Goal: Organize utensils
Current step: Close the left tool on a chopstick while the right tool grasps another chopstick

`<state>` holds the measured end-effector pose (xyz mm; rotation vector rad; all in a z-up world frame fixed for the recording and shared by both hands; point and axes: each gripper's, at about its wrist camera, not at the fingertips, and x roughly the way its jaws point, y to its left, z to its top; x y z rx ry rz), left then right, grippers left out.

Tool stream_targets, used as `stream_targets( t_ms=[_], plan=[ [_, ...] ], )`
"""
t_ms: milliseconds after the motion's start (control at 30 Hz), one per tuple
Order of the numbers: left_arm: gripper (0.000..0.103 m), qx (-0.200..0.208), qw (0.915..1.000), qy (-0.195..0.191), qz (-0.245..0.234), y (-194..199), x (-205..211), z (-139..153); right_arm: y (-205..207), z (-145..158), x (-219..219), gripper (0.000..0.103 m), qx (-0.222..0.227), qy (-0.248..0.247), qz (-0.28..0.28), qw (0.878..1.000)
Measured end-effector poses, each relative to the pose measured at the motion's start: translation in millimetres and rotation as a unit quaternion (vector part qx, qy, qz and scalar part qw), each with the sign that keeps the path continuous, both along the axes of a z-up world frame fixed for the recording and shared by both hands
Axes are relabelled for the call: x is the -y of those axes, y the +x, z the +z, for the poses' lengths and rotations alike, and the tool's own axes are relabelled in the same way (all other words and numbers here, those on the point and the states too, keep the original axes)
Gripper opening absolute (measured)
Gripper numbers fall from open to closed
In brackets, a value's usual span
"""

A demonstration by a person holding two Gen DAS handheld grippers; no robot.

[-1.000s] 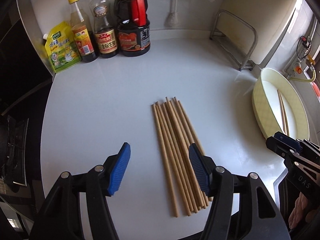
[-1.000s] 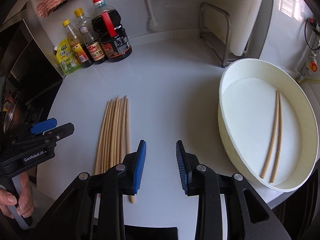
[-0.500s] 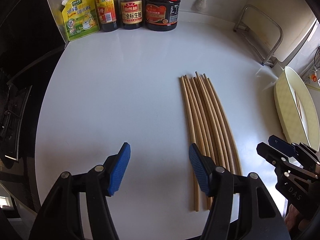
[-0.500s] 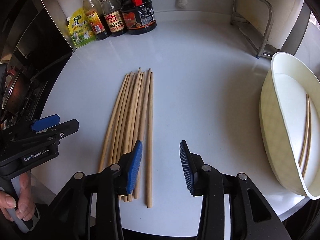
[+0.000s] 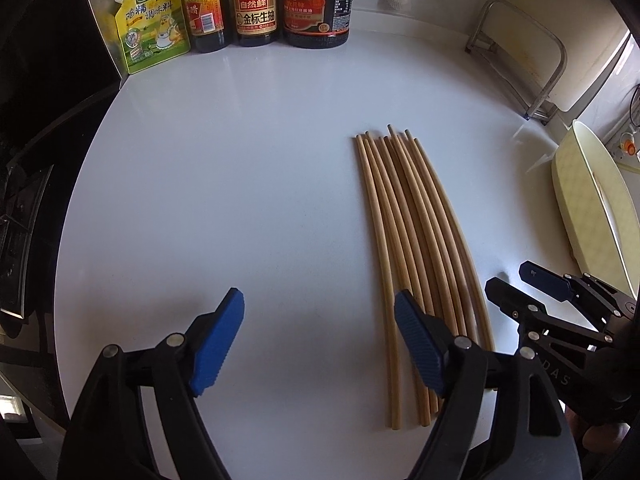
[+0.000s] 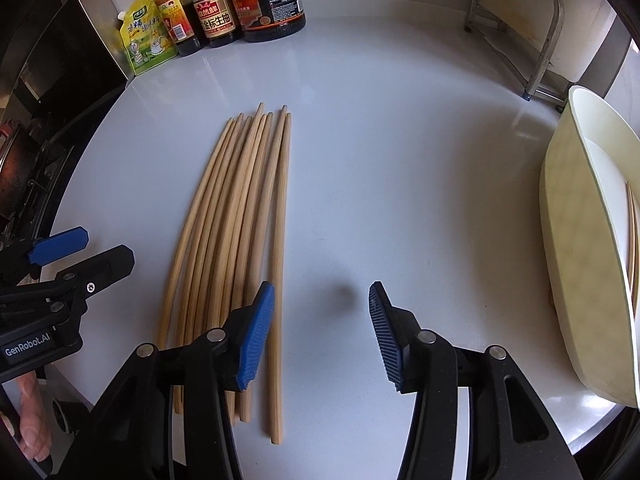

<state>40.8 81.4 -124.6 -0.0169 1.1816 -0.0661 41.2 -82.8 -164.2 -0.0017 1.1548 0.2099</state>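
Observation:
Several wooden chopsticks [image 5: 412, 240] lie side by side on the white counter [image 5: 240, 200]. My left gripper [image 5: 319, 308] hovers at their near ends, jaws opening. Its right pad covers the bundle's left side, and only the outermost stick shows just inside it. My right gripper [image 6: 320, 304] is at the same bundle [image 6: 240, 220] from the other side, jaws also opening. Its left pad lies over the sticks, with the rightmost stick just inside it. Neither gripper's pads press on anything. A cream oval basin [image 6: 568, 240] at the right holds two chopsticks [image 6: 631, 232].
Three sauce bottles [image 5: 256, 4] and a yellow seasoning pouch [image 5: 150, 28] stand at the back left. A metal rack [image 5: 520, 60] stands at the back right. A dark stove [image 6: 24, 160] borders the counter's left edge. A hand [image 6: 32, 420] grips the left tool.
Both grippers have come down closer to the counter and both pairs of jaws stand wider. The chopsticks have not moved.

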Motion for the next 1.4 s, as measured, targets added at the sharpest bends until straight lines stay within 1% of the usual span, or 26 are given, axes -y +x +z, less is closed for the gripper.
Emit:
stream_targets(
  t_ms=[100, 200, 467, 600, 733, 967, 1067, 1133, 1200, 1267, 1400],
  plan=[
    [0.076, -0.004, 1.0, -0.005, 0.005, -0.2, -4.0, -2.6, 2.7, -0.8, -1.9, 0.047, 0.001, -0.003, 0.002, 1.0],
    [0.078, -0.002, 1.0, -0.001, 0.005, -0.8, -3.8, -3.5, 5.8, -1.8, -4.3, 0.047, 0.001, -0.002, 0.003, 1.0],
    [0.078, 0.007, 1.0, -0.006, 0.001, -1.6, 1.5, -5.5, 5.7, -6.0, -13.9, 0.047, 0.006, -0.036, 0.013, 0.999],
    [0.078, 0.008, 0.9999, -0.01, -0.002, 0.0, 7.0, -9.4, 7.5, -5.8, -10.8, 0.047, 0.007, -0.039, 0.006, 0.999],
    [0.078, 0.007, 1.0, -0.005, -0.005, 3.6, 13.7, -12.8, 6.5, -5.9, -1.3, 0.047, 0.007, -0.04, -0.002, 0.999],
    [0.078, 0.006, 1.0, 0.006, 0.004, 12.9, 17.3, -21.3, 2.3, -3.5, 11.0, 0.047, 0.006, -0.027, -0.005, 1.0],
    [0.078, 0.002, 0.9997, 0.021, 0.012, 17.5, 17.0, -27.0, 1.4, -2.6, 10.7, 0.047, 0.008, -0.031, -0.003, 0.999],
    [0.078, 0.0, 0.9998, 0.017, 0.015, 19.0, 17.0, -29.7, 1.9, -2.6, 10.1, 0.047, 0.009, -0.031, -0.003, 0.999],
    [0.079, 0.002, 0.9997, 0.021, 0.015, 19.5, 17.5, -31.1, 2.9, -2.8, 9.0, 0.047, 0.009, -0.032, -0.003, 0.999],
    [0.079, 0.001, 0.9993, 0.036, 0.012, 20.4, 19.0, -33.7, 3.5, -2.7, 7.7, 0.047, 0.01, -0.035, -0.001, 0.999],
    [0.09, 0.005, 0.999, 0.037, 0.024, 21.5, 11.6, -36.7, 4.7, -6.3, 5.1, 0.048, 0.014, -0.046, 0.003, 0.999]
  ],
)
